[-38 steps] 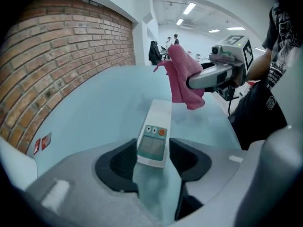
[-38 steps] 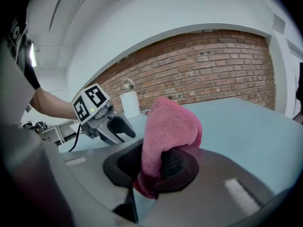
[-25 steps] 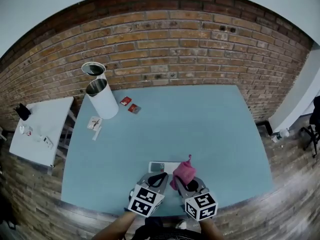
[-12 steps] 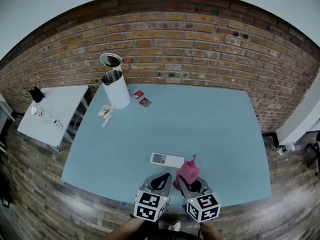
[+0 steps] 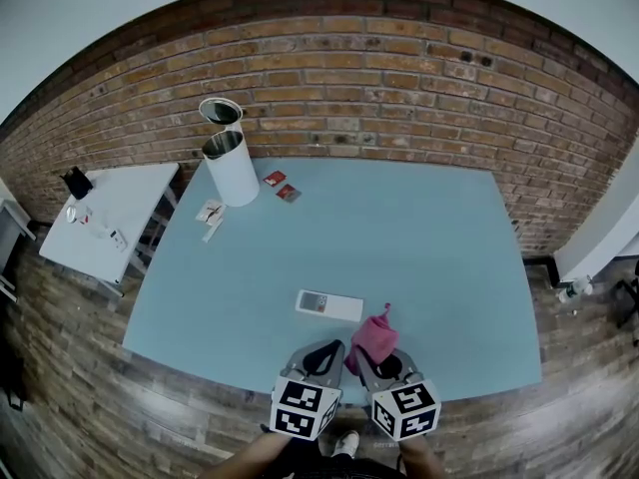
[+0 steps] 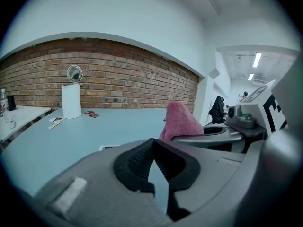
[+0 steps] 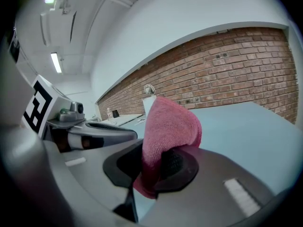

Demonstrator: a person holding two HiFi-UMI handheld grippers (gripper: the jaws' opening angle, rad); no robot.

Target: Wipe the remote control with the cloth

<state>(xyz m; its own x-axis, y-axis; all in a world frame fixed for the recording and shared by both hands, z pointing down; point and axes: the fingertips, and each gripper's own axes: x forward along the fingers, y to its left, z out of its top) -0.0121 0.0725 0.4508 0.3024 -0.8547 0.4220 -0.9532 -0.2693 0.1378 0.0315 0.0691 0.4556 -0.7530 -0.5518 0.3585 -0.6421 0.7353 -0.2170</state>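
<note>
The white remote control (image 5: 329, 305) lies flat on the blue table (image 5: 399, 238), near its front edge. My left gripper (image 5: 321, 352) hovers just behind the remote, shut with nothing in its jaws (image 6: 152, 155). My right gripper (image 5: 371, 355) is beside it on the right, shut on a pink cloth (image 5: 373, 335) that sticks up from its jaws (image 7: 166, 126). From the left gripper view the cloth (image 6: 180, 121) shows at the right, and a sliver of the remote (image 6: 110, 147) peeks over the jaw housing. Both grippers are held above the table, apart from the remote.
A white cylindrical bin (image 5: 230, 166) with an open lid stands at the table's far left corner, small red packets (image 5: 281, 186) and paper scraps (image 5: 210, 214) near it. A white side table (image 5: 110, 218) with small items stands left. A brick wall (image 5: 399, 88) runs behind.
Both grippers have drawn back toward me and risen slightly, so the remote now lies further ahead of them. The cloth stays clamped in the right gripper.
</note>
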